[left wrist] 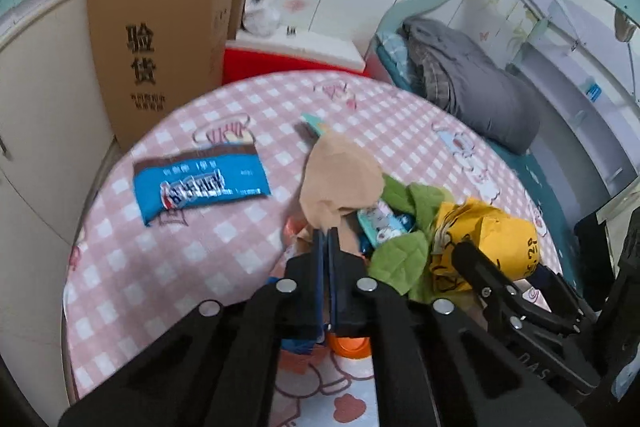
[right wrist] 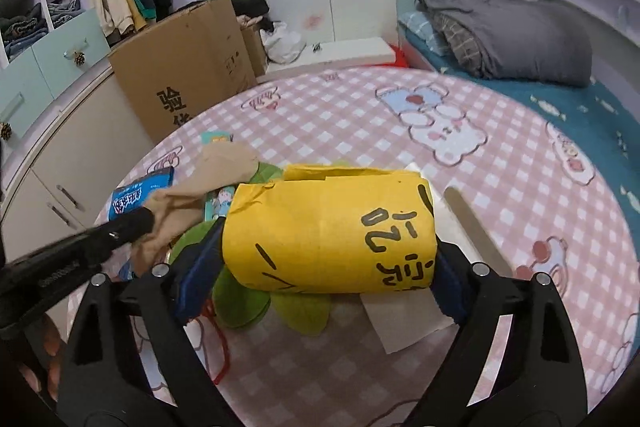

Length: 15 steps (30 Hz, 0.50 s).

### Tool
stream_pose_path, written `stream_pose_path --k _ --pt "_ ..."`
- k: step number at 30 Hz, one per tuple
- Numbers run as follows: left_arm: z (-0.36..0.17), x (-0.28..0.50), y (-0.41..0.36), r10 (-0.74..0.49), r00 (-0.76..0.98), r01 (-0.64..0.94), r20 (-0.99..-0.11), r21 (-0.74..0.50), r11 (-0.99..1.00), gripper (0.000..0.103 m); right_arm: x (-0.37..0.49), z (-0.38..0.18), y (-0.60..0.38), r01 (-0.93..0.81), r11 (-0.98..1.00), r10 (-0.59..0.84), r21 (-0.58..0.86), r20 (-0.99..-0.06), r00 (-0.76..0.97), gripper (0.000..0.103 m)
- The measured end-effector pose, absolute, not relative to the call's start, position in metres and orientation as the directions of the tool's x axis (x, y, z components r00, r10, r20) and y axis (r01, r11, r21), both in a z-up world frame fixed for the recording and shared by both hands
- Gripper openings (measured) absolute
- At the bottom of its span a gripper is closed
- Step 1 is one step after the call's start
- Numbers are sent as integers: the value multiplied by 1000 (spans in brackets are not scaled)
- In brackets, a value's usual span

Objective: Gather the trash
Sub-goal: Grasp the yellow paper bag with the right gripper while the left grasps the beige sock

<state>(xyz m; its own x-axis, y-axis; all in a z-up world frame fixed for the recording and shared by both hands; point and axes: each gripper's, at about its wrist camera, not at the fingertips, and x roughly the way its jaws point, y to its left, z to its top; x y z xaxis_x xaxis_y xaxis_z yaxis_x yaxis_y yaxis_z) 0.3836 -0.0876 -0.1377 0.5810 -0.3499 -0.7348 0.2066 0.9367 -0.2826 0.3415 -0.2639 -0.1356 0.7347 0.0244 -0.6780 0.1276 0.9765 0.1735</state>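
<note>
In the left wrist view my left gripper (left wrist: 326, 234) is shut on the lower end of a beige stocking (left wrist: 340, 179) that lies across a trash pile on the pink checked table (left wrist: 168, 267). A blue snack wrapper (left wrist: 200, 187) lies flat to its left. In the right wrist view a yellow paper box (right wrist: 328, 227) with black writing fills the span of my right gripper (right wrist: 330, 241). A blue pad (right wrist: 200, 267) rests against each end of the box. Green leaf-shaped pieces (right wrist: 236, 299) lie under it.
A brown cardboard box (left wrist: 156, 39) stands beyond the table's far left edge. A bed with a grey blanket (right wrist: 512, 27) is at the right. A white paper (right wrist: 400, 323), a flat grey strip (right wrist: 476, 227) and a red string (right wrist: 220, 343) lie near the yellow box.
</note>
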Motion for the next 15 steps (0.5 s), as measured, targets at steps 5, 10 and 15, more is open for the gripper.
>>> stream_pose_path --k 5,10,15 --pt "-107 364 -73 -371 669 223 -644 -303 927 2 332 -113 -264 131 976 12 176 -640 769 86" --pt "-71 339 -49 -377 733 220 -566 -328 919 2 317 -87 -256 105 974 38 201 -603 797 86" --pt "-40 311 -22 -361 781 212 -510 -326 921 2 303 -61 -230 36 974 103 225 -576 811 86"
